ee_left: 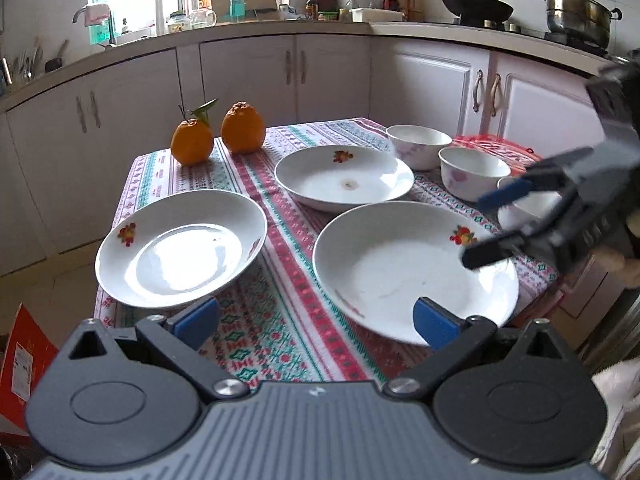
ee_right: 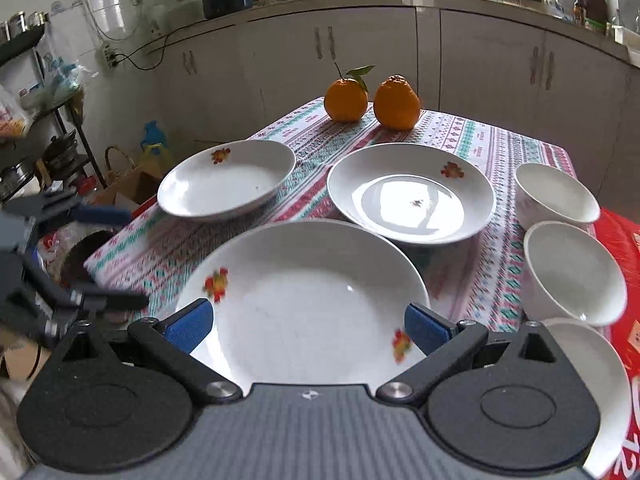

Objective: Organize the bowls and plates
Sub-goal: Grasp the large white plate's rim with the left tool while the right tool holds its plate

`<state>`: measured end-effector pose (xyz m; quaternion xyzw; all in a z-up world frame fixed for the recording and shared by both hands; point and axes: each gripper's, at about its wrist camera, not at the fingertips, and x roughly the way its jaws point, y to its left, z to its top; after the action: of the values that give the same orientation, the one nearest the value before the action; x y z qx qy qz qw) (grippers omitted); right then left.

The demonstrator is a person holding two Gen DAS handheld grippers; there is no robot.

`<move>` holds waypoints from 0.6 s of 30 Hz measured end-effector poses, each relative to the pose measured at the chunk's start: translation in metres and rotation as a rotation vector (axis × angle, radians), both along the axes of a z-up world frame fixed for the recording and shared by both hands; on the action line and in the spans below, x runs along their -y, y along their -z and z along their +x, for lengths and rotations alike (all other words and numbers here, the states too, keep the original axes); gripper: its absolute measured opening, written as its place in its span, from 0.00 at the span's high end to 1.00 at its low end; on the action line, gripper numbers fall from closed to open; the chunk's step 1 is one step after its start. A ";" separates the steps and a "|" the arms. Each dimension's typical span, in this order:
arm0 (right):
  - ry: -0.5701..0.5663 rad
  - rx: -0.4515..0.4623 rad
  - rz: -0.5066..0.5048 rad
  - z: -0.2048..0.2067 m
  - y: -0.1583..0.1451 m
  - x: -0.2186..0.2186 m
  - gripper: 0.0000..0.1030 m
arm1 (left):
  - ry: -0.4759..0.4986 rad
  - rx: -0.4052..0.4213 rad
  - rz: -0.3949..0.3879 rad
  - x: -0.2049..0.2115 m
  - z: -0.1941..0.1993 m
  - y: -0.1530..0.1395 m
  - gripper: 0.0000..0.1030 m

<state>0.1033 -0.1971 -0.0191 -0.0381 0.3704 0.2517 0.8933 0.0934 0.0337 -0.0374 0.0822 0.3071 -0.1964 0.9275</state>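
Observation:
Three white plates with fruit prints lie on the patterned tablecloth: a near large plate [ee_left: 416, 272] [ee_right: 304, 300], a far plate [ee_left: 344, 178] [ee_right: 412, 192] and a left plate [ee_left: 180, 248] [ee_right: 226, 178]. Three white bowls stand at the right: [ee_left: 418, 146] [ee_right: 556, 196], [ee_left: 472, 172] [ee_right: 574, 272], and a near one [ee_right: 592, 384]. My left gripper [ee_left: 316, 322] is open and empty above the table's near edge. My right gripper [ee_right: 308, 326] is open and empty over the near plate; it also shows in the left wrist view [ee_left: 488, 224].
Two oranges [ee_left: 218, 132] [ee_right: 372, 98] sit at the table's far end. A red mat [ee_right: 624, 248] lies under the bowls. Kitchen cabinets and a counter with a wok [ee_left: 476, 4] and a pot [ee_left: 578, 14] stand behind. Boxes and bags lie on the floor beside the table.

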 end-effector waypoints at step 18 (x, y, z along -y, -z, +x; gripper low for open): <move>-0.058 -0.011 -0.093 -0.038 0.032 0.009 0.00 | 0.104 -0.032 0.065 0.050 0.032 -0.008 0.01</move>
<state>0.0653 -0.2057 -0.0513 -0.0889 0.3854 0.2602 0.8809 0.1257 -0.0161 -0.0297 0.1249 0.3235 -0.2358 0.9078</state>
